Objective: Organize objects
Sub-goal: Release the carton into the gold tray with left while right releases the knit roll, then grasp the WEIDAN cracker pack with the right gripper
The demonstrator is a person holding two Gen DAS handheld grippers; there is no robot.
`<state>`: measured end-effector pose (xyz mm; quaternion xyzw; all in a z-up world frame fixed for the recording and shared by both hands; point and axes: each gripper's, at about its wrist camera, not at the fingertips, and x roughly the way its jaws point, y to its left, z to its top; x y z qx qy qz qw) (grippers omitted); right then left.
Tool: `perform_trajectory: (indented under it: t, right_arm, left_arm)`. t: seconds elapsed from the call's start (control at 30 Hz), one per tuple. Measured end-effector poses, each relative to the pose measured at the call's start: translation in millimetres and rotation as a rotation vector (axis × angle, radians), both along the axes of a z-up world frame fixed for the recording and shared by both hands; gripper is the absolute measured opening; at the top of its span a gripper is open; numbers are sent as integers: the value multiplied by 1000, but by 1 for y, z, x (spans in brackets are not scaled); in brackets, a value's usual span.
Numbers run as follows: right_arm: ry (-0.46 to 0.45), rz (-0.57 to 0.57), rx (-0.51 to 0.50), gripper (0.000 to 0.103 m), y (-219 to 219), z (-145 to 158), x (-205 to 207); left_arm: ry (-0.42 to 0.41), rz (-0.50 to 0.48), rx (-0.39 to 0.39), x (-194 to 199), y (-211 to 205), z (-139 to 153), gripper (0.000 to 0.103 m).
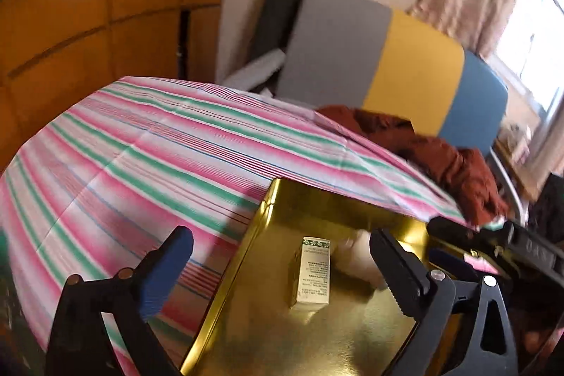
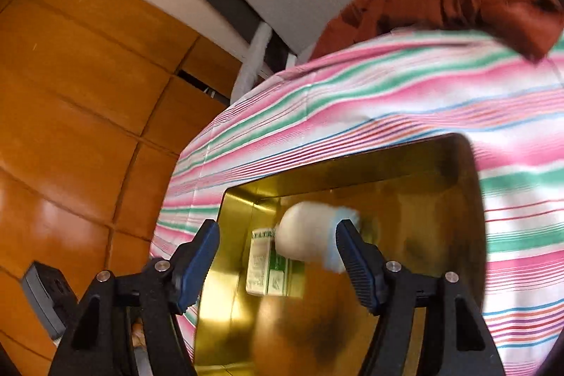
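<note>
A gold tin (image 1: 317, 333) sits open on a striped tablecloth (image 1: 148, 143) as 2 hand-held grippers work over it. Nearest the lens in the left wrist view, the left gripper (image 1: 282, 270) stands with its jaws wide apart and nothing between the pads; a small upright carton (image 1: 313, 270) rests on the tin's floor directly ahead of it, between the 2 finger lines but touched by neither. From the right wrist view, the right gripper (image 2: 278, 256) has its jaws partly apart, and a white, blurred cylindrical object (image 2: 310, 235) lies just ahead of them inside the tin (image 2: 472, 199), its long axis running roughly across the gripper's gap, one end close against the right finger (image 2: 356, 256); whether that pad presses on it cannot be told, and the left pad stands clear. The carton (image 2: 268, 263) appears just beside and under the white object. The right gripper looks the nearer to the white object, the left to the carton. Farther off, a rust-red cloth (image 1: 451, 161) is bunched at the table's far edge, before a grey, yellow and blue panel (image 1: 387, 66).
</note>
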<state>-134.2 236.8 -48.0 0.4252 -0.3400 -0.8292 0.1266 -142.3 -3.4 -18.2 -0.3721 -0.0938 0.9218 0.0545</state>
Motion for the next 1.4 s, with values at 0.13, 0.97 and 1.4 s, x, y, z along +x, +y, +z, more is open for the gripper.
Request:
perform_trajectory:
  t: [0.13, 0.97, 1.4]
  right_arm:
    - [39, 50, 86, 69, -4, 16, 21]
    - [146, -40, 391, 70, 52, 28, 169]
    - [15, -266, 428, 70, 150, -13, 234]
  left_arm:
    - [33, 31, 31, 22, 0, 6, 103]
    - [-37, -136, 153, 119, 70, -12, 103]
    - [-34, -387, 124, 167, 147, -8, 103]
